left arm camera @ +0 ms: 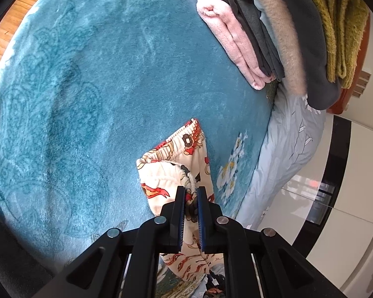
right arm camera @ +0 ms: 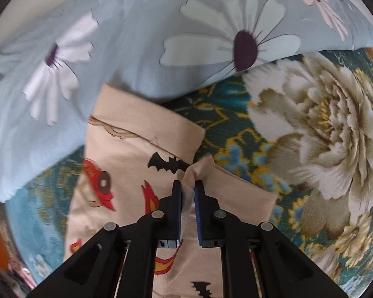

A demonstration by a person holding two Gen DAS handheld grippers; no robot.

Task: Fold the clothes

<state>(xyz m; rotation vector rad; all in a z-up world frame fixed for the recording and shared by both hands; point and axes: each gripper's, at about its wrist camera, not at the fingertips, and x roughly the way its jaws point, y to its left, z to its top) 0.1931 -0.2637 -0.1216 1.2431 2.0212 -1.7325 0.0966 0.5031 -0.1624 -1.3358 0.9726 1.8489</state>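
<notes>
Cream patterned trousers [left arm camera: 171, 171] with red flames and black bats hang over the teal blanket [left arm camera: 87, 99]. My left gripper [left arm camera: 191, 191] is shut on their gathered waistband, which sticks up beyond the fingers. In the right wrist view the same trousers [right arm camera: 126, 164] lie on the flowered blanket [right arm camera: 310, 129]. My right gripper [right arm camera: 187, 185] is shut on a pinched fold at the leg cuff end.
A stack of folded clothes [left arm camera: 273, 32], pink, dark grey, beige and mustard, sits at the far right of the blanket. A light blue flowered quilt [left arm camera: 291, 144] runs along the bed edge; it also bulges just beyond the trousers in the right wrist view [right arm camera: 136, 44].
</notes>
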